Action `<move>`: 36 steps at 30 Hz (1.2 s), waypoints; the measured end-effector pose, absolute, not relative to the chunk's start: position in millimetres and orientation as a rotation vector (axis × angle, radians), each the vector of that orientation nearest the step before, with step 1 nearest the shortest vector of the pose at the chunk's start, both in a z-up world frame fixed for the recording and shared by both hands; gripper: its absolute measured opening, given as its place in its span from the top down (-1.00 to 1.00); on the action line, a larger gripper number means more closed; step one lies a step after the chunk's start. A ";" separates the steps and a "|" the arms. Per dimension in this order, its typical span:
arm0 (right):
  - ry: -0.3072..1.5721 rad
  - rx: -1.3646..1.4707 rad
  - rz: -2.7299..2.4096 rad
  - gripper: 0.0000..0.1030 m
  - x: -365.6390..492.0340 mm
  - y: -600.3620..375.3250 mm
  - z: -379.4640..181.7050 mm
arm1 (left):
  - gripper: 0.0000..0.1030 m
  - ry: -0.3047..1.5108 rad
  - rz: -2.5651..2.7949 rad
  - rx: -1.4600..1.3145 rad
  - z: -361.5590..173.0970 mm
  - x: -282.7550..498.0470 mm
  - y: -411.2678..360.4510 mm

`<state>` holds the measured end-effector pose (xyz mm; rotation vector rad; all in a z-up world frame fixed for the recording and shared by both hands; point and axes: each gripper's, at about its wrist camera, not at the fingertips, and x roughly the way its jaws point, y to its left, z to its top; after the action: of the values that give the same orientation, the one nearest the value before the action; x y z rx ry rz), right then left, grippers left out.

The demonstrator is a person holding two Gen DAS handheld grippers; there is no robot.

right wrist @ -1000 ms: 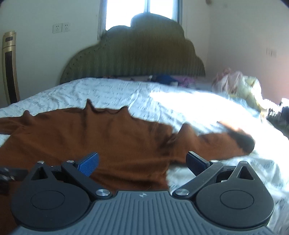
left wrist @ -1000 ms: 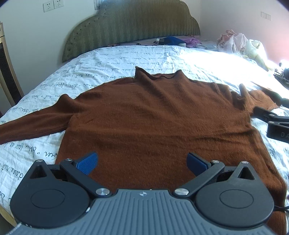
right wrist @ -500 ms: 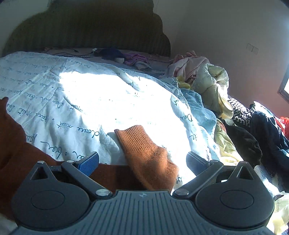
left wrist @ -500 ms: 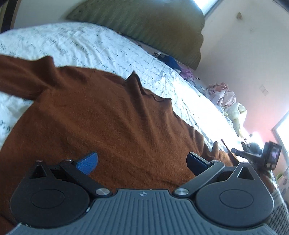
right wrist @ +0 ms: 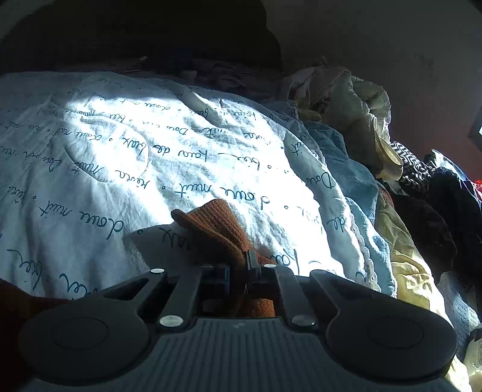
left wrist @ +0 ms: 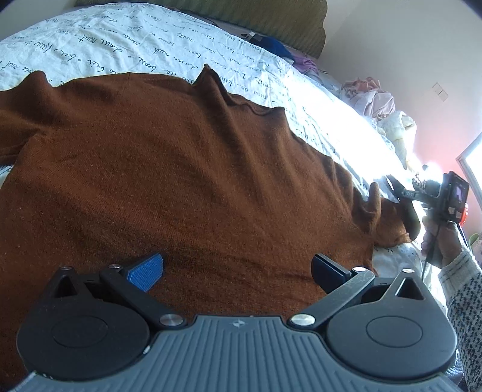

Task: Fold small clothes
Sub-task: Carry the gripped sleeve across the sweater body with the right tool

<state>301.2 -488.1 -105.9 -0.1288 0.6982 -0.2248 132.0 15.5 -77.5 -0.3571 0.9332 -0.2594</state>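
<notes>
A brown knit sweater (left wrist: 186,169) lies spread flat on the bed, collar pointing to the headboard. My left gripper (left wrist: 238,267) is open and empty, hovering low over the sweater's lower body. My right gripper (right wrist: 238,271) is shut on the ribbed cuff of the sweater's right sleeve (right wrist: 217,229), which sticks up between the fingers. It also shows in the left wrist view (left wrist: 400,193) at the far right, at the sleeve end.
The bed has a white sheet (right wrist: 150,156) printed with script. A pile of loose clothes (right wrist: 406,196) lies along the bed's right side. A green padded headboard (left wrist: 241,18) stands at the back. Small items (left wrist: 274,45) lie near the pillows.
My right gripper has closed on the sleeve cuff, which lay free between its open fingers half a second ago. My left gripper has swung right over the sweater and stays open.
</notes>
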 end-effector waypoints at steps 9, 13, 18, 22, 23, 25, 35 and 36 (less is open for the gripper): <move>0.524 0.244 -0.061 0.88 252.9 -503.1 -26.1 | -1.00 0.970 -0.298 -0.394 -80.2 135.7 34.3; 0.459 0.276 0.076 0.88 236.3 -455.5 7.4 | -1.00 0.966 -0.302 -0.439 -78.0 127.6 51.1; 0.467 0.313 0.257 0.88 230.2 -371.1 12.4 | -1.00 0.939 -0.276 -0.445 -74.3 108.8 75.4; 0.513 0.328 0.389 0.88 233.5 -294.4 -6.7 | -1.00 0.919 -0.226 -0.398 -70.1 93.1 93.0; 0.525 0.337 0.417 0.88 234.3 -273.7 -13.7 | -1.00 0.907 -0.213 -0.380 -68.4 88.9 97.5; 0.552 0.345 0.457 0.88 236.3 -239.9 -25.1 | -1.00 0.886 -0.168 -0.351 -63.9 81.0 108.1; 0.619 0.259 0.622 0.88 235.3 -103.0 -66.9 | -1.00 0.839 -0.094 -0.385 -50.4 59.0 156.4; 0.628 0.258 0.627 0.88 238.7 -95.1 -71.0 | -1.00 0.841 -0.089 -0.386 -51.5 59.0 156.7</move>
<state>238.7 -95.1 -71.0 0.2580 0.6275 0.6274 59.0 156.7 -51.5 -0.3857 0.8411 -0.0894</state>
